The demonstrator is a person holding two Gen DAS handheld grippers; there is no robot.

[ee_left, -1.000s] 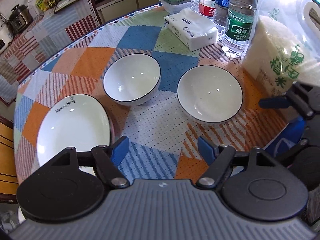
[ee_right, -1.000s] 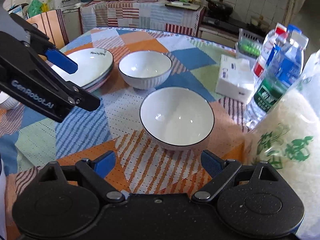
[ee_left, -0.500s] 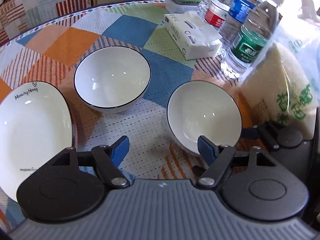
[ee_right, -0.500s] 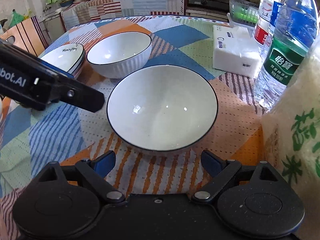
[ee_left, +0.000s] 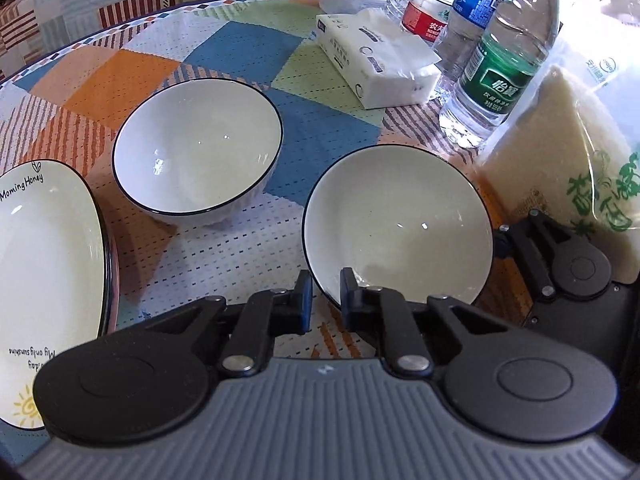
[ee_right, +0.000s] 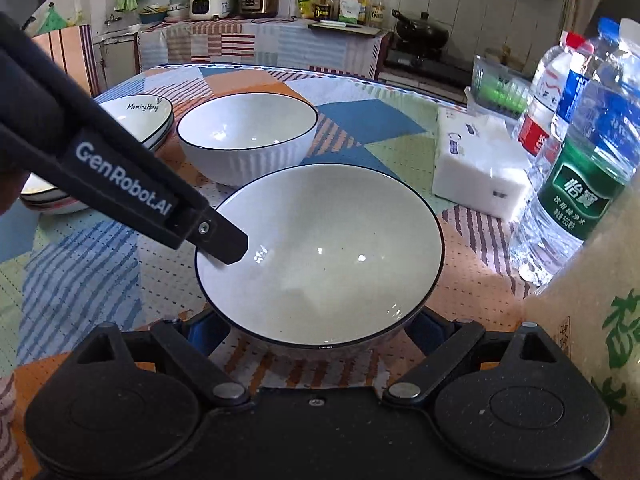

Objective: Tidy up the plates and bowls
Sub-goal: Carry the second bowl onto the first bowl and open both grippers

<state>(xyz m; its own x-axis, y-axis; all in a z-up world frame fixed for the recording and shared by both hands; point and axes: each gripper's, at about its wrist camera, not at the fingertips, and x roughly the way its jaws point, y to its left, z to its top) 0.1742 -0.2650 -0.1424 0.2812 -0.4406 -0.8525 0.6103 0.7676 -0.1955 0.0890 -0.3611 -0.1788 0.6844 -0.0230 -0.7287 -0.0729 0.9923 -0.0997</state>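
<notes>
Left wrist view: the near bowl [ee_left: 398, 226], white with a thin dark rim, is seen on the patchwork tabletop [ee_left: 240, 52], and its near-left rim is pinched between the blue pads of the left tongs [ee_left: 325, 296], which are clamped together on it. In the right wrist view the same bowl [ee_right: 320, 260] is seen with one black finger [ee_right: 224, 242] of the left tongs reaching over its left rim into the hollow. The right tongs [ee_right: 316, 330] are spread wide, one blue pad at each side of the bowl's lower wall; whether those pads press on the wall cannot be told, as they are hidden under the rim.

Beyond the near bowl and to its left, a second bowl [ee_left: 198, 146] of the same kind is set apart from it. Farther left of the near bowl, a stack of white plates [ee_left: 48, 264] marked "Morning Honey" is placed. Behind the near bowl and to the right, a white tissue pack [ee_left: 376, 62] is laid, and water bottles [ee_left: 500, 68] are stood just beside it. Right of the near bowl, a clear bag of rice [ee_left: 568, 152] is propped.
</notes>
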